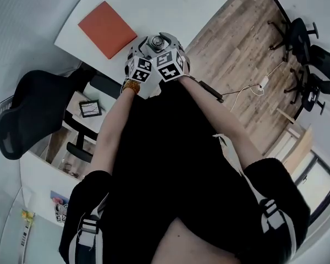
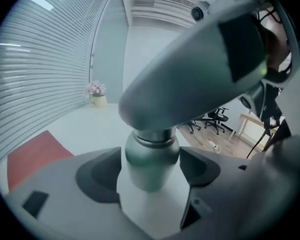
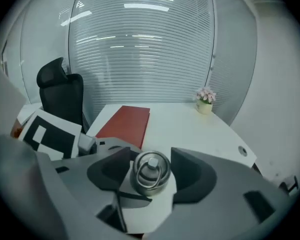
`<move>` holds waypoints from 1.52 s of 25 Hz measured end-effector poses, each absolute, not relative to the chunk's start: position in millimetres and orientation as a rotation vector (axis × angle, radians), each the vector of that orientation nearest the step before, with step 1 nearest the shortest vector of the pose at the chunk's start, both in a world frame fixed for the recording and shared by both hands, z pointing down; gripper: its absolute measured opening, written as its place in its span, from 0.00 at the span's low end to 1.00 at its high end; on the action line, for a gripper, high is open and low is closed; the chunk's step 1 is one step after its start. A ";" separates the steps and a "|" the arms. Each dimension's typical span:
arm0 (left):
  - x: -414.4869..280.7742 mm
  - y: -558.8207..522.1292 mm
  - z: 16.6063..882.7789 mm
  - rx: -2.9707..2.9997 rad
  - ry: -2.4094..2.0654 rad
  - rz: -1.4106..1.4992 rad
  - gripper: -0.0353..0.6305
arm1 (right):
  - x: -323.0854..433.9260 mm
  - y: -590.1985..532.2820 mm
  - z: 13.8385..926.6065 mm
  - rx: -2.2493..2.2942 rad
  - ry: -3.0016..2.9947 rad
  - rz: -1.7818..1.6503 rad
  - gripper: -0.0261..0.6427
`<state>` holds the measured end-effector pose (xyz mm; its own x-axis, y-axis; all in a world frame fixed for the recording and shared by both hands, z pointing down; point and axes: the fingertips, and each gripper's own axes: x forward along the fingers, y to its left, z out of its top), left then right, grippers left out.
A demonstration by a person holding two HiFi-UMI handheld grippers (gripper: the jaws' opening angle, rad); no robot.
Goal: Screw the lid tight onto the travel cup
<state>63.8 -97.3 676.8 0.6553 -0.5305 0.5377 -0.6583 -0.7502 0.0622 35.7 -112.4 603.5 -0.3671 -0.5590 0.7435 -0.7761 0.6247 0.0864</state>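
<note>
Right tongs clamped on round steel ring-top lid of grey-green metal travel cup. Left tongs wide around cup body, not gripping

Grey-green cup — silver lid, red mat, white table, black chair

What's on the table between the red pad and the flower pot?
Nothing; the right gripper view shows bare white table between the red pad and the flower pot.
</note>
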 end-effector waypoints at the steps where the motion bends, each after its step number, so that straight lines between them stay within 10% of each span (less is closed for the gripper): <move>1: 64.1 -97.8 675.8 2.623 -0.960 0.732 0.60 | 39.1 -113.6 605.4 1.043 -2.059 0.355 0.43; 20: 69.2 -86.6 678.6 2.873 -0.006 1.040 0.56 | 35.2 -79.7 621.2 -0.197 -2.005 -0.168 0.42; 26: 62.4 -92.8 669.8 2.859 -0.282 0.891 0.63 | 27.5 -98.8 591.8 0.241 -2.236 0.042 0.52; 38: 70.2 -98.4 678.8 2.591 -0.925 0.642 0.59 | 41.7 -110.1 621.0 0.891 -2.089 0.330 0.44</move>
<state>70.2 -98.4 678.8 0.6903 -0.5147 0.5085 -0.6563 -0.7413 0.1405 41.7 -110.1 621.0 -0.4122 -0.4798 0.7745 -0.6952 0.7151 0.0730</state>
